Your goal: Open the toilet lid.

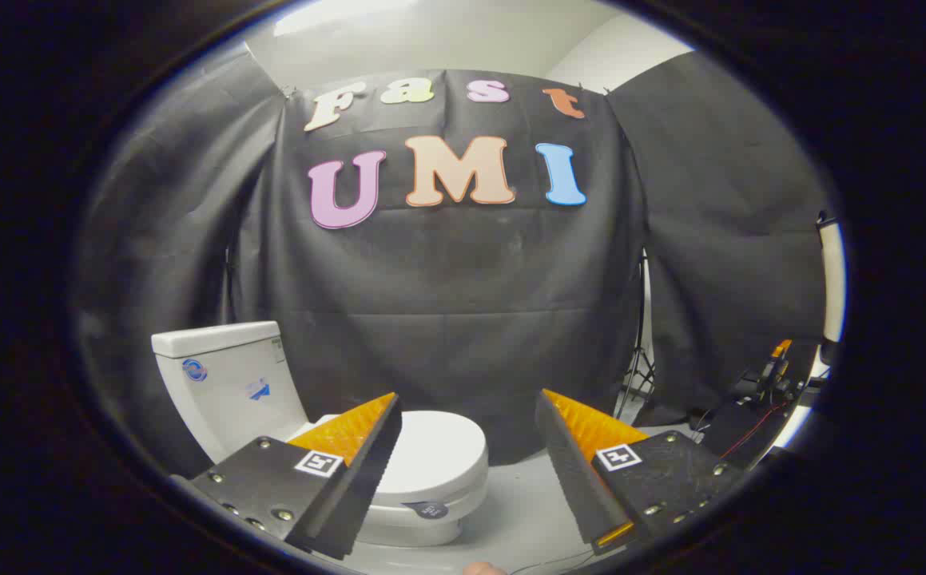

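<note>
Gaping wide, the gripper (pixel 466 403) is holding nothing; its two fingers (pixel 367 463) are standing well apart with open air between them, each showing an orange ribbed outer face and a black pad. Each finger mount is carrying a small square marker (pixel 318 462).

The toilet lid (pixel 439 451) is lying closed and flat on the bowl, just beyond the left finger at roughly 7 o'clock from the gap between the fingers; that finger is overlapping the lid's near-left edge in view, contact not determinable. The white tank (pixel 227 375) is sitting at about 9 o'clock, behind the lid, against the black cloth wall (pixel 463 287). A dark sticker (pixel 429 509) is showing on the bowl's front rim.

At 3 o'clock, well apart, a tripod stand (pixel 640 359) and some dark gear with orange parts (pixel 766 383) are resting by the wall.
</note>
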Demonstrator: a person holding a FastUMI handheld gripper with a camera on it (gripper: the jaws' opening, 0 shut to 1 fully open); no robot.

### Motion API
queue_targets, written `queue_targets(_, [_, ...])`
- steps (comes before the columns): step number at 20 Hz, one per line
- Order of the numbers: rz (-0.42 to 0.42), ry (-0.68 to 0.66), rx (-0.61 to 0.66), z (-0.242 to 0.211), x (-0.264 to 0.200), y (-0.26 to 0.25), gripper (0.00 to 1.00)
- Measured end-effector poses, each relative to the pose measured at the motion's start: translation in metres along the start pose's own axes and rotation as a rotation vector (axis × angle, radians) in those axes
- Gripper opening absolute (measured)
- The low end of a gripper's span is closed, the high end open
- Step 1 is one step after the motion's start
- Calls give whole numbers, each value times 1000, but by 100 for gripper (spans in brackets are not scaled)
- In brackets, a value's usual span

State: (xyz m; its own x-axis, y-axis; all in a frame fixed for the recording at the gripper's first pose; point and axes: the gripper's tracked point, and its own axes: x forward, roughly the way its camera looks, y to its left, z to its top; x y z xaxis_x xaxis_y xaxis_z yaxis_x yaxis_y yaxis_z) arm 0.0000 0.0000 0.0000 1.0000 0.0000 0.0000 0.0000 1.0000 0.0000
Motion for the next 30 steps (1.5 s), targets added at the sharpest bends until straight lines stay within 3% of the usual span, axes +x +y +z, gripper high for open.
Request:
queue_targets(14, [-4,116,-58,-55,32,10,99])
queue_targets(30, [-72,436,131,-195,74,16,100])
